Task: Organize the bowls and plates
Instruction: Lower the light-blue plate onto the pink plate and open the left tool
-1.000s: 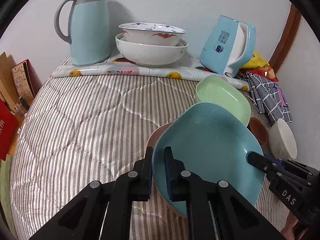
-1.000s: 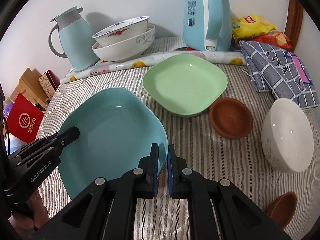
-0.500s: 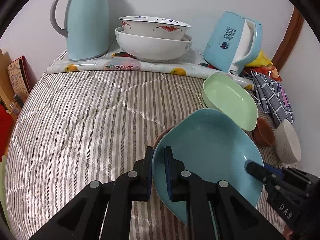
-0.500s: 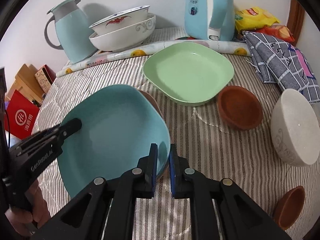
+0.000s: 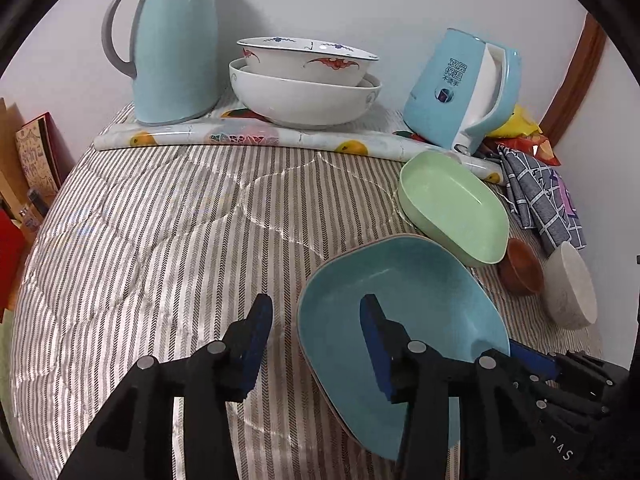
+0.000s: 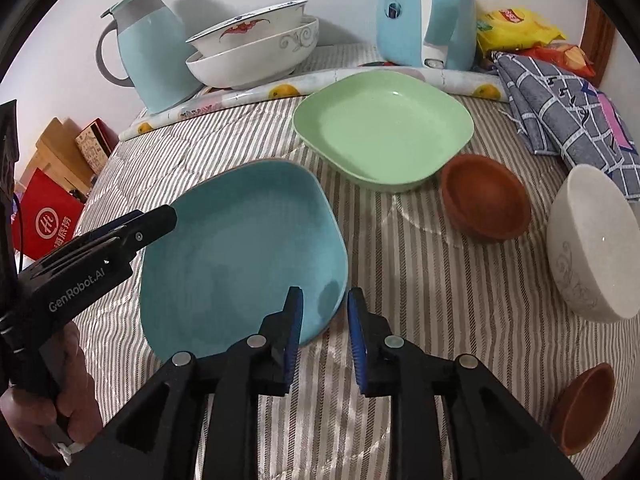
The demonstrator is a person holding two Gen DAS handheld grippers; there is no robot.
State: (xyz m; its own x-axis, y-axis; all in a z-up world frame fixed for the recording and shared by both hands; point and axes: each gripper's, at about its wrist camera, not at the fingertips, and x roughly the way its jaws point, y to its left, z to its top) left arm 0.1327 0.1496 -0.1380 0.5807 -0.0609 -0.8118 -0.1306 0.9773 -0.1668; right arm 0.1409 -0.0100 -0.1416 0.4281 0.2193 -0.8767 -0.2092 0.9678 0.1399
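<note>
A blue plate (image 6: 248, 248) lies on the striped quilt, stacked on a brownish plate whose rim shows beneath it (image 5: 352, 246). My left gripper (image 5: 316, 340) is open, its jaws either side of the blue plate's (image 5: 404, 292) left rim. My right gripper (image 6: 322, 328) is open at the plate's near right corner, straddling the rim. A green plate (image 6: 384, 128) lies behind. Two brown bowls (image 6: 486, 200) (image 6: 586, 404) and a white bowl (image 6: 592, 240) lie at the right.
At the back stand a blue thermos jug (image 5: 172, 44), two stacked white bowls (image 5: 304, 88), a blue kettle (image 5: 464, 92) and a rolled fruit-print mat (image 5: 248, 138). A checked cloth (image 6: 560, 108) and snack bags (image 6: 520, 26) lie back right. Boxes stand off the left edge (image 6: 48, 216).
Both grippers were shut on the blue plate and holding it tilted above the quilt. They lowered it onto the brownish plate and opened, letting it go.
</note>
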